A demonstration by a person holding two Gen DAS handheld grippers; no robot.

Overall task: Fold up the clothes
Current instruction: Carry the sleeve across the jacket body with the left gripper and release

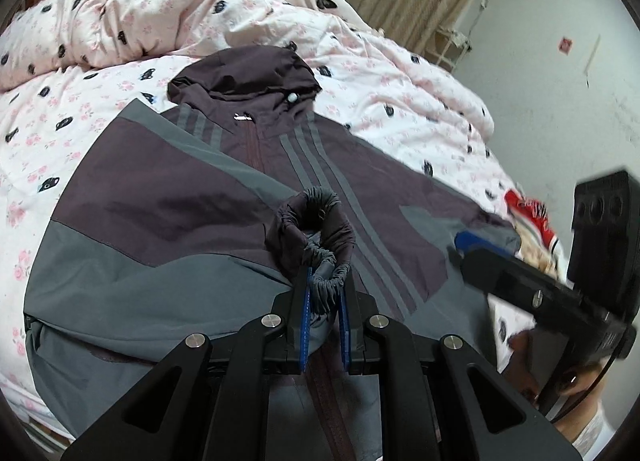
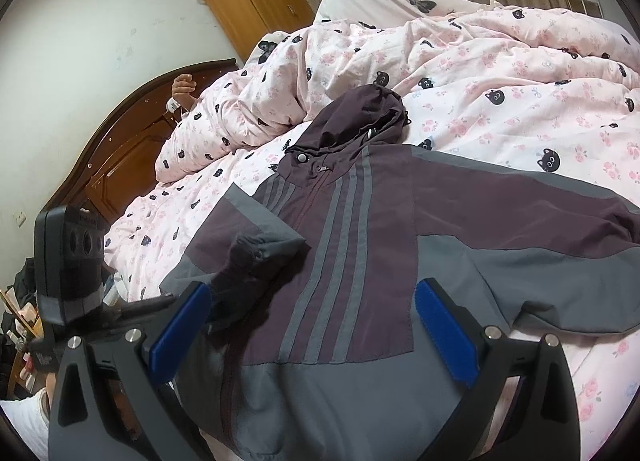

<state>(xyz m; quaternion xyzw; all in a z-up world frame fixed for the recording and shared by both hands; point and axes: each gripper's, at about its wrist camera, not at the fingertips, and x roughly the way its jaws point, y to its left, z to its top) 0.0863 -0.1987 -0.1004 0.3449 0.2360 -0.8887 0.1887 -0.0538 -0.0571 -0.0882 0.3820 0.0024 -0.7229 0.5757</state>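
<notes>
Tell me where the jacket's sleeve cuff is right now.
The sleeve cuff is pinched in the left tool, folded over the jacket chest beside the three stripes.

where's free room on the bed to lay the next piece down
Free: flat pink floral sheet right of the purple-and-grey hooded jacket, and the strip left of it. Crowded: bunched floral duvet behind the hood; clutter at the right bed edge.

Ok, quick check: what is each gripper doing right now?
Left gripper: shut on the jacket's sleeve cuff.
Right gripper: open, fingers apart over the jacket, holding nothing.
</notes>
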